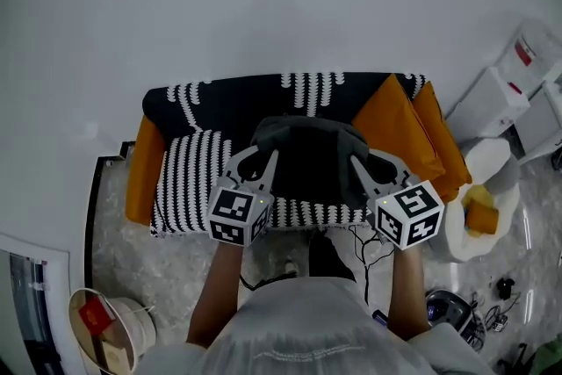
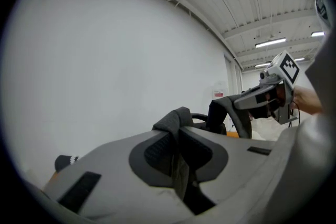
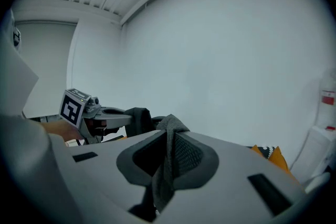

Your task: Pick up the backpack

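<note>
Dark fabric of the backpack [image 1: 309,155] is clamped by the left gripper [image 2: 177,131] and the right gripper [image 3: 167,136]; in their views only pinched folds are seen, the rest hidden.

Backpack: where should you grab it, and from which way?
Probably by its top straps, one at each side, coming from the near side. The backpack looks soft and bulky, so a thin strap fits the jaws better than its body. The left gripper is shut on one strap, the right gripper on the other, and the bag sits level between them.
</note>
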Action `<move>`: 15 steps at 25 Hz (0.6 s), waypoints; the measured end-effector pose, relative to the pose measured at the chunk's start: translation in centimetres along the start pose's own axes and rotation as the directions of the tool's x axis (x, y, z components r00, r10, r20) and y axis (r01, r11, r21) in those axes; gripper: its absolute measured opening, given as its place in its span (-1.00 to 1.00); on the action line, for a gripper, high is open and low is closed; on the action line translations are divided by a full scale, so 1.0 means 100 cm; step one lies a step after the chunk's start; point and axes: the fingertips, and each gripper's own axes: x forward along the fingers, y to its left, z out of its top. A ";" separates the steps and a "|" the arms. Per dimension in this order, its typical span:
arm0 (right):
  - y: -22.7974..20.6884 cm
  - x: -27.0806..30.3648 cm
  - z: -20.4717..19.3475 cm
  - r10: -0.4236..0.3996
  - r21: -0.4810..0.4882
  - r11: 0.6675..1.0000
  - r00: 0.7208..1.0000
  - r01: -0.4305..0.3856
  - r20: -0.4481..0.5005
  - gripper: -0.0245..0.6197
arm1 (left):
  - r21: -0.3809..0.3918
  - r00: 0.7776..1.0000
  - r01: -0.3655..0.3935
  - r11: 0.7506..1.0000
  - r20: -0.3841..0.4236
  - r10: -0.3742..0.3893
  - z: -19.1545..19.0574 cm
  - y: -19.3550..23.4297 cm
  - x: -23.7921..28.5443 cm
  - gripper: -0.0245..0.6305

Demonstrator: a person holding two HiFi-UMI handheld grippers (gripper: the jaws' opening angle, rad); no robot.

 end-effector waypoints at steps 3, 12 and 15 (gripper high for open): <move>0.009 -0.015 0.020 -0.012 -0.027 1.000 0.999 0.013 0.035 -0.81 | 0.038 0.999 -0.020 0.999 0.033 0.018 0.024 -0.005 -0.018 -0.81; 0.035 -0.044 0.037 -0.014 -0.050 0.999 0.998 0.017 0.062 -0.81 | 0.024 0.997 0.027 0.999 0.068 -0.029 0.053 -0.022 -0.059 -0.82; 0.046 -0.051 0.037 0.000 -0.053 0.999 0.998 0.004 0.066 -0.81 | 0.031 0.997 0.032 0.999 0.073 -0.034 0.055 -0.027 -0.071 -0.82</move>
